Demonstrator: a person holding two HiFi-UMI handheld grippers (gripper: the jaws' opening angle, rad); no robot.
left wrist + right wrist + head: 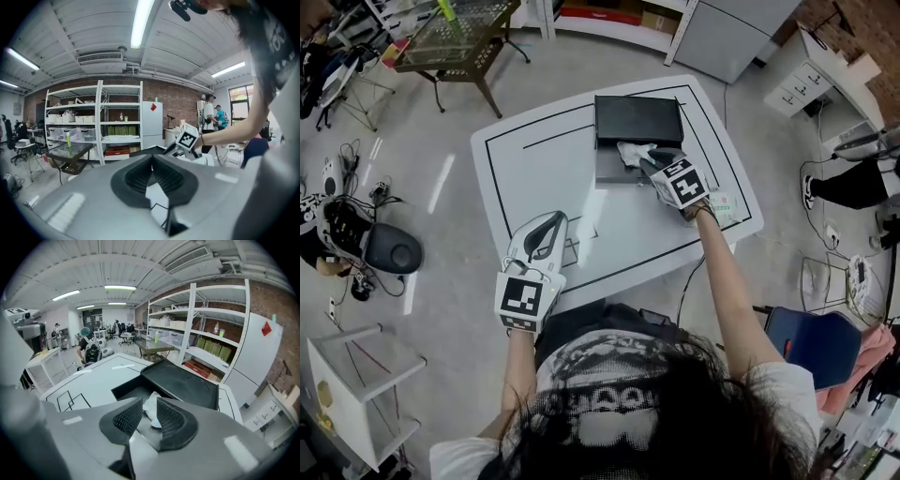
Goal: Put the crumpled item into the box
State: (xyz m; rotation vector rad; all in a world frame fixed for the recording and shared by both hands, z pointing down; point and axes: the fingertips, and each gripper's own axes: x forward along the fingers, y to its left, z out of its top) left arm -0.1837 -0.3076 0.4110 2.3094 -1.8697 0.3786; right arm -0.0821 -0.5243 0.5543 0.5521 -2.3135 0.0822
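Right hand-held gripper (645, 159) reaches into the open black box (609, 174) with its jaws apart. The white crumpled item (632, 151) sits loose between the pads, inside the box. The person's right arm stretches forward across the white table (534, 169). Left hand-held gripper (551, 223), jaws together and empty, is held at the table's near edge, arm bent close to the body.
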